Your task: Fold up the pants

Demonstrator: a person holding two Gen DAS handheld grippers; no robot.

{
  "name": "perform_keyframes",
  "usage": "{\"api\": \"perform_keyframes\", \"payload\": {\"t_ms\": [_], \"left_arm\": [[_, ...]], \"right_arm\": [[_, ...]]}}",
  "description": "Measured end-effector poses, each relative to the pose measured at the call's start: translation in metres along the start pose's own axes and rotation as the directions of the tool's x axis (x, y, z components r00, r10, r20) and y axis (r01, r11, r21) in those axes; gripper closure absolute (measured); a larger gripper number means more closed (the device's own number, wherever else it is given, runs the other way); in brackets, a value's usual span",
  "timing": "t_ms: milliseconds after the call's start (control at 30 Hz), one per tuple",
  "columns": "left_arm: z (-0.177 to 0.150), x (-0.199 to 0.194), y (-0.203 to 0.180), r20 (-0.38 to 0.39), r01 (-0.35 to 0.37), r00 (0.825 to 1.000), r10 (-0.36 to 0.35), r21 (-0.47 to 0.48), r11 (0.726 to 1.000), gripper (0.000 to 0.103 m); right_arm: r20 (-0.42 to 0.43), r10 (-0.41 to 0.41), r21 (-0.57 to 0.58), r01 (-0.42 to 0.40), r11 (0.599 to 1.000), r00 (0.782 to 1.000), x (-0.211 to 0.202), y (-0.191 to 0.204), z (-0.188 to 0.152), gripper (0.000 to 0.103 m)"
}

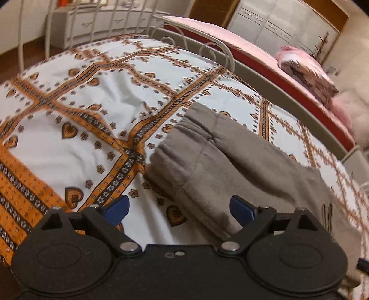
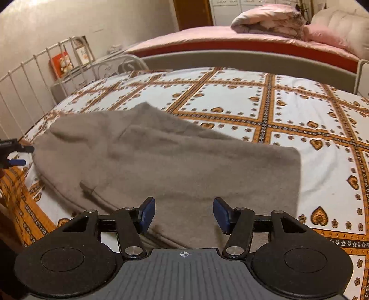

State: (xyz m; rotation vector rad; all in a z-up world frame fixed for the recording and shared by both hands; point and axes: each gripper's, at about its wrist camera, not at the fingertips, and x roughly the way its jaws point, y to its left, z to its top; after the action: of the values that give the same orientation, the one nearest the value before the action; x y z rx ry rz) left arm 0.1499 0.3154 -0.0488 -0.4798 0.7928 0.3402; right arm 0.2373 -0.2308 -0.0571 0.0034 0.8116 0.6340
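Grey fleece pants [image 1: 230,166] lie folded on the patterned bedspread [image 1: 80,103], the elastic waistband toward the far left. My left gripper [image 1: 178,211] is open and empty, hovering over the near left edge of the pants. In the right wrist view the pants [image 2: 173,161] spread across the middle of the bedspread [image 2: 299,115]. My right gripper [image 2: 184,213] is open and empty above their near edge. The left gripper [image 2: 13,153] shows at the far left edge of that view, beside the pants.
A white metal bed frame [image 1: 207,50] borders the bed. Beyond it stands a second bed with a pink sheet [image 2: 207,37] and a folded pink quilt [image 2: 265,20]. White drawers [image 1: 92,20] and a wardrobe [image 1: 288,25] line the walls.
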Motion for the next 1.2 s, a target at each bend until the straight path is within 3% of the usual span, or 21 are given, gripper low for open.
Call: {"api": "perform_keyframes", "payload": {"t_ms": [100,167,567,767,867,967,1200], "left_arm": [[-0.001,0.006,-0.010,-0.014,-0.029,0.999,0.030,0.045,0.999,0.017],[-0.002,0.009,-0.012,-0.016,-0.034,0.999,0.035,0.053,0.998,0.017],[-0.002,0.025,-0.007,-0.032,-0.017,0.999,0.018,0.037,0.999,0.017],[-0.002,0.039,0.003,-0.046,0.060,0.997,-0.065,-0.090,0.994,0.019],[-0.002,0.040,0.013,-0.012,0.101,0.994,-0.104,-0.174,0.980,0.020],[0.000,0.037,0.021,0.041,0.152,0.988,-0.146,-0.240,0.959,0.031],[0.001,0.033,0.031,0.119,0.262,0.965,-0.234,-0.363,0.894,0.032]], "right_arm": [[0.004,-0.003,0.030,0.003,1.000,1.000,-0.002,-0.005,0.002,0.042],[0.011,-0.001,0.056,0.000,0.998,1.000,-0.004,-0.009,0.001,0.033],[0.096,0.005,0.200,-0.024,0.979,0.995,-0.017,-0.038,0.006,0.024],[0.026,0.003,0.129,-0.006,0.992,1.000,-0.002,-0.025,0.002,0.024],[0.034,0.011,0.118,-0.015,0.993,0.999,-0.004,-0.024,0.001,0.024],[0.033,0.009,0.132,-0.013,0.991,0.999,-0.004,-0.029,-0.001,0.024],[0.027,-0.001,0.150,-0.003,0.989,1.000,-0.004,-0.039,-0.001,0.024]]}}
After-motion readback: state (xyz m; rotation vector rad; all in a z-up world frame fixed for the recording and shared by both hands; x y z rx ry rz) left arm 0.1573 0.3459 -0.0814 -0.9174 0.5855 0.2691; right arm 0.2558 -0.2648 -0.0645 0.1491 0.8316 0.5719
